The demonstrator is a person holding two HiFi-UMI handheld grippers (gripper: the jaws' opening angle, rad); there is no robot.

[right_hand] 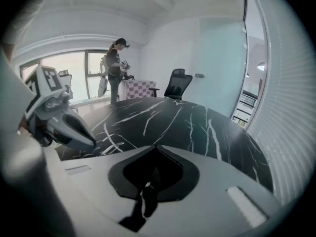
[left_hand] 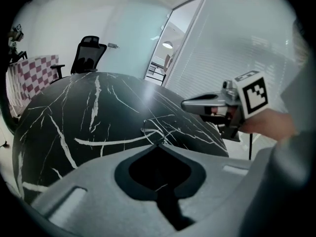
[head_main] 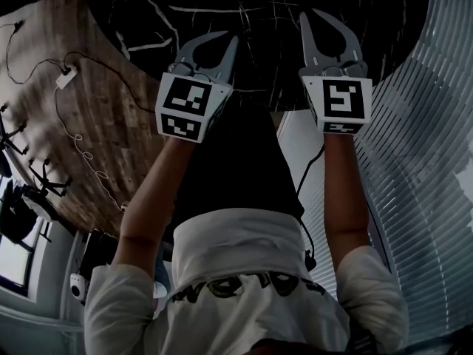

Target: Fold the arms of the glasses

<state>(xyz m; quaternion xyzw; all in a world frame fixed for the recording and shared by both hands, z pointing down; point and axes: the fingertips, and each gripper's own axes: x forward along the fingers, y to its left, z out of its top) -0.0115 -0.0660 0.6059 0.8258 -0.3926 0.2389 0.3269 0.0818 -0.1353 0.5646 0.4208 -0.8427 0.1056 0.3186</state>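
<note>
Above marble table [left_hand: 74, 117] — L hand-held gripper [left_hand: 157, 143], R hand-held gripper [right_hand: 156, 146], jaws together.

A faint thin outline [left_hand: 149, 130] on the dark surface [left_hand: 74, 117], just past the left gripper [left_hand: 158, 143], is too slight to identify (object or marble vein, no telling). The head view's top edge cuts the surface off; the distant person [right_hand: 114, 70] is too small for detail.

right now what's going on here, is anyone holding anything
A person holds a gripper in each hand above the black marble table. The left claw and the right claw are both shut with nothing between them. No glasses can be told apart from the table's white veins, and nothing is being handled yet.
</note>
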